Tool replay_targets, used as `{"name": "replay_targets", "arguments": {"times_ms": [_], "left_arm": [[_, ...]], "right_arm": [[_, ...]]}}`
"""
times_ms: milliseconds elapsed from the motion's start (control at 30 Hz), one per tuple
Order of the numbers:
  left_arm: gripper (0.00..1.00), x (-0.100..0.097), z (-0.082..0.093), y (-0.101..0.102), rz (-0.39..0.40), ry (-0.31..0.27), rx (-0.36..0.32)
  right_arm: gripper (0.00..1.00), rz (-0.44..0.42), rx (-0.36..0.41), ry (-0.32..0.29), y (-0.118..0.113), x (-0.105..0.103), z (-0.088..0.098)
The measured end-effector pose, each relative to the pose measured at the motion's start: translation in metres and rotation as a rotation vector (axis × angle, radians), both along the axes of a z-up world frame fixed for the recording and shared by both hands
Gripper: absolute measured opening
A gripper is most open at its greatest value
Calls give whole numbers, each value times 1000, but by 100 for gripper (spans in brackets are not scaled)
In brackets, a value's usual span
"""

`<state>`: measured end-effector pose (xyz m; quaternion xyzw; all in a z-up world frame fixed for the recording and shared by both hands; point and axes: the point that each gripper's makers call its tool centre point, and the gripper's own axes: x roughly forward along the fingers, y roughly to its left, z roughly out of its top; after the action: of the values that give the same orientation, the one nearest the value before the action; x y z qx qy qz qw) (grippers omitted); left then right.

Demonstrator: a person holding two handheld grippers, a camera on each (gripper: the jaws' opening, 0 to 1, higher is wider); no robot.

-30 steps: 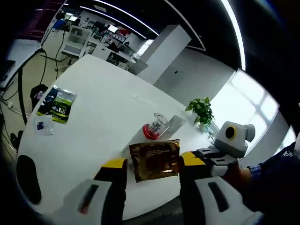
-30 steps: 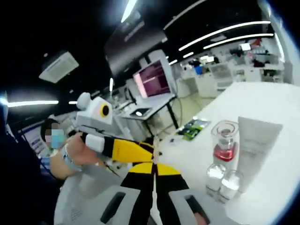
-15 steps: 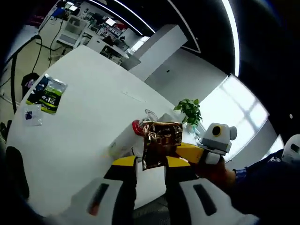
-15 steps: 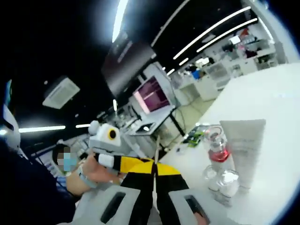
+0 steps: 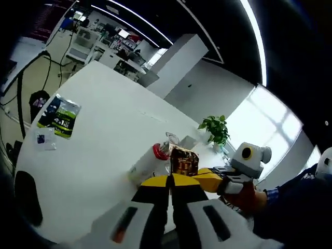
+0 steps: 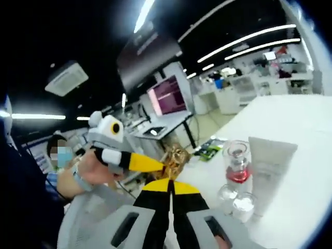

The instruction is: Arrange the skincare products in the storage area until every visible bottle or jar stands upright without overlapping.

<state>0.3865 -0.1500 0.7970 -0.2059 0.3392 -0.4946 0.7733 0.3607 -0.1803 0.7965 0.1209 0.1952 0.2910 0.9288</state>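
Crinkly gold foil sachet (image 5: pixel 182 161), glossy white table (image 5: pixel 104 140)

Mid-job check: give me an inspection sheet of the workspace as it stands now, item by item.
Surface: white table, bare across most of its top.
Job's things: white tube, clear bottle with red liquid and small clear jars stand grouped together; a gold foil sachet is held above the table.
Clutter: green packet and small clear packet near the table's far edge; potted plant.
Grippers: left gripper jaws together, sachet at its tips; right gripper jaws together, with the sachet's edge at its tips.
Cables: black cables on the floor beside the table.
Surroundings: office with desks, monitor, ceiling light strips, bright window.
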Motion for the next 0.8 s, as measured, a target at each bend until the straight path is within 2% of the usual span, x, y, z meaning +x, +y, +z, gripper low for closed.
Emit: {"name": "replay_targets", "arguments": {"times_ms": [100, 200, 267, 333, 467, 567, 633, 700, 800], "left_arm": [[0, 0, -2, -1, -8, 13, 5], [0, -2, -3, -1, -13, 2, 16], [0, -2, -3, -2, -21, -1, 13], [0, -7, -3, -5, -51, 25, 0], [0, -10, -2, -6, -61, 9, 0], [0, -7, -7, -5, -59, 5, 31], [0, -7, -9, -4, -61, 12, 42], [0, -8, -9, -3, -57, 17, 39], [0, -6, -7, -1, -43, 43, 19]], "right_arm": [[0, -6, -18, -8, 0, -1, -1], [0, -11, -14, -23, -2, -1, 0], [0, -34, 15, -35, -6, 2, 2], [0, -64, 87, -29, -9, 5, 8], [0, -42, 126, -21, -8, 2, 11], [0, -31, 113, -7, -4, 3, 8], [0, -17, 66, -21, -1, 1, 7], [0, -15, 30, -47, -1, 0, 8], [0, -17, 24, -44, -1, 1, 8]]}}
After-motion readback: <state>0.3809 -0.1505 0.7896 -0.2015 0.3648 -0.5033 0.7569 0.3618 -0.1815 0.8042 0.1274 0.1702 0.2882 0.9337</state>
